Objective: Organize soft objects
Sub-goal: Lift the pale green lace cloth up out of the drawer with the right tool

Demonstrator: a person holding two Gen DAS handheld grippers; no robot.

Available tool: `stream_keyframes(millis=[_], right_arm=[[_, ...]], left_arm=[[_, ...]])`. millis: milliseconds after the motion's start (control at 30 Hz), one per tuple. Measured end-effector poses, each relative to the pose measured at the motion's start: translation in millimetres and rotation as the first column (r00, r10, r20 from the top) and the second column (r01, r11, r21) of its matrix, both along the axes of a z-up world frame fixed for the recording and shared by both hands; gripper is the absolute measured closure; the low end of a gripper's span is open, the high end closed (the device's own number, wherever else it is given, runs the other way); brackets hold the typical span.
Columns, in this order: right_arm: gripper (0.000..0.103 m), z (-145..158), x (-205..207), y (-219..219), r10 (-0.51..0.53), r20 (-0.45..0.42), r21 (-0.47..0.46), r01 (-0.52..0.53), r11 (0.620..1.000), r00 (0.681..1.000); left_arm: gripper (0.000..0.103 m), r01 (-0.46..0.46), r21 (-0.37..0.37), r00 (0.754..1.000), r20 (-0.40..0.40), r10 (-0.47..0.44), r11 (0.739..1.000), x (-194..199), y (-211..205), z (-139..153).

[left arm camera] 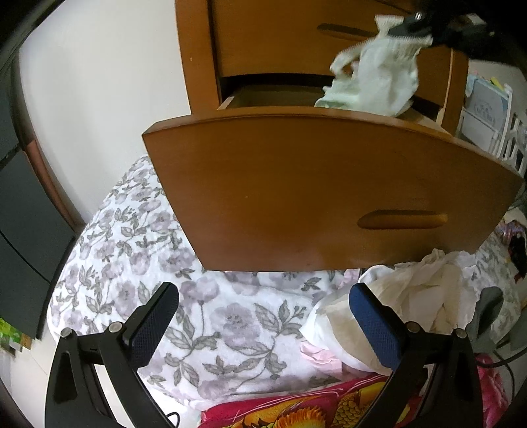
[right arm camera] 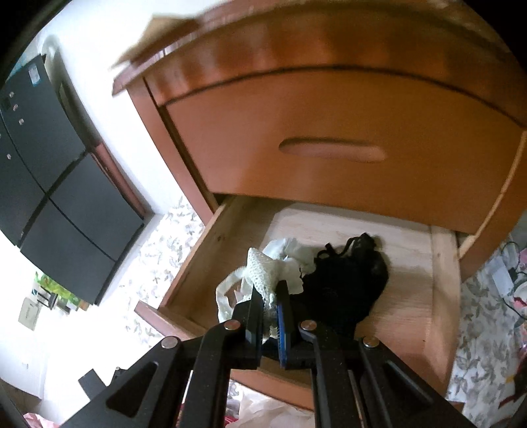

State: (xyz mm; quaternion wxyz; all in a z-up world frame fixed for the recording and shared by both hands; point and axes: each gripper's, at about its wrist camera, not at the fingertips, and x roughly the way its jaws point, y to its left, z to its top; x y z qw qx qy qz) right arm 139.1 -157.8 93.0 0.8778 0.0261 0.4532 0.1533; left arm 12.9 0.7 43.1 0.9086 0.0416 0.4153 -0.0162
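Note:
My right gripper [right arm camera: 270, 289] is shut on a white lace garment [right arm camera: 263, 273] and holds it over the open lower drawer [right arm camera: 441, 280] of a wooden nightstand. A black garment [right arm camera: 349, 280] lies on the drawer's floor. In the left wrist view the white lace garment [left arm camera: 378, 79] hangs from the right gripper [left arm camera: 408, 28] above the open drawer's front panel [left arm camera: 313, 197]. My left gripper [left arm camera: 263, 312] stands open and empty over the flowered bedspread [left arm camera: 131, 247]. A crumpled white cloth [left arm camera: 421, 289] lies by its right finger.
The upper drawer [right arm camera: 329, 138] is closed just above the open one. A red and gold patterned fabric [left arm camera: 313, 408] lies at the bed's near edge. A dark cabinet [right arm camera: 49, 184] stands to the left by the white wall. A white rack [left arm camera: 494, 125] stands right of the nightstand.

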Motion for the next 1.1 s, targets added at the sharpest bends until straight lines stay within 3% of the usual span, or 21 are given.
stream_keyframes(millis=[700, 1100], right_arm=[[0.096, 57.9, -55.8, -28.8, -0.035, 0.135, 0.055, 0.028, 0.998, 0.990], [0.096, 109.4, -92.9, -31.8, -0.042, 0.261, 0.048, 0.031, 0.998, 0.965]], left_arm=[[0.000, 0.001, 0.039, 0.999, 0.051, -0.003, 0.999, -8.9, -7.0, 5.5], [0.000, -0.006, 0.033, 0.997, 0.082, 0.003, 0.999, -14.5, -5.5, 10.6]])
